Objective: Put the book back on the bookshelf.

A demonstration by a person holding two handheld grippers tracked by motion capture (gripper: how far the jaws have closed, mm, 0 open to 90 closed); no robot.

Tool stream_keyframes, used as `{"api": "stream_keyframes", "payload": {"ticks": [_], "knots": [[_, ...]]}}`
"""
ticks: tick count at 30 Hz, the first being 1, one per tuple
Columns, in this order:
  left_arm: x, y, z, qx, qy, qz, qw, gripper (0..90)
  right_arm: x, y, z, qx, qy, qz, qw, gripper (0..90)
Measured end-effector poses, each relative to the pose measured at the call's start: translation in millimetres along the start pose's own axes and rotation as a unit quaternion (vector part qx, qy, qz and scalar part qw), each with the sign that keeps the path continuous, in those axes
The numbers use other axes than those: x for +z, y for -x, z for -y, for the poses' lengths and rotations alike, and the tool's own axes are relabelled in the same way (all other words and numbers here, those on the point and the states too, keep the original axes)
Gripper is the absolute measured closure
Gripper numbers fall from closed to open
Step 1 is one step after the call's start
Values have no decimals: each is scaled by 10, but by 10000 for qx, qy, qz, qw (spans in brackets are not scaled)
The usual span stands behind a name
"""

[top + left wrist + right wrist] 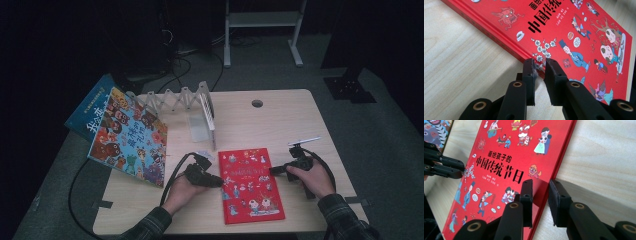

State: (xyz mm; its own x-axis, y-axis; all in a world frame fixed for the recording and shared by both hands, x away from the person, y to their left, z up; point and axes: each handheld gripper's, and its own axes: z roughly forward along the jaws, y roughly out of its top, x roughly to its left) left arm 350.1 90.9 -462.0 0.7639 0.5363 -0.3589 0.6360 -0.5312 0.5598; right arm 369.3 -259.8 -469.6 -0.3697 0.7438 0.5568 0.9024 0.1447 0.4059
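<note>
Black, blocky jaws of my left gripper point(539, 65) stand nearly closed, a narrow slit between their matte pads, with nothing pinched; the tips sit right at the spine edge of the red book point(564, 32), touching or just shy of it, I cannot tell which. That book is a flat glossy hardcover, rectangular, with cartoon figures and bold black characters, lying on the pale wood-grain table point(461, 65). My right gripper point(541, 185) is likewise drawn narrow, holding nothing, its jaws straddling the book's opposite long edge. Beyond my left fingers a colourful picture book point(129, 137) leans against a white accordion rack point(192, 102).
</note>
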Motion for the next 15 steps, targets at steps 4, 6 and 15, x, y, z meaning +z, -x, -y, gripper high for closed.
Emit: {"api": "stream_keyframes", "payload": {"ticks": [4, 6, 15], "knots": [[1, 2, 3, -24, 12, -4, 10000, 773, 5, 36, 11, 156, -89, -162, 9997, 725], [1, 2, 4, -29, 14, -3, 10000, 773, 6, 42, 12, 172, -117, -200, 9996, 722], [-2, -14, 2, -30, -13, 30, 10000, 773, -22, 33, -17, 182, -149, -298, 9993, 727]]}}
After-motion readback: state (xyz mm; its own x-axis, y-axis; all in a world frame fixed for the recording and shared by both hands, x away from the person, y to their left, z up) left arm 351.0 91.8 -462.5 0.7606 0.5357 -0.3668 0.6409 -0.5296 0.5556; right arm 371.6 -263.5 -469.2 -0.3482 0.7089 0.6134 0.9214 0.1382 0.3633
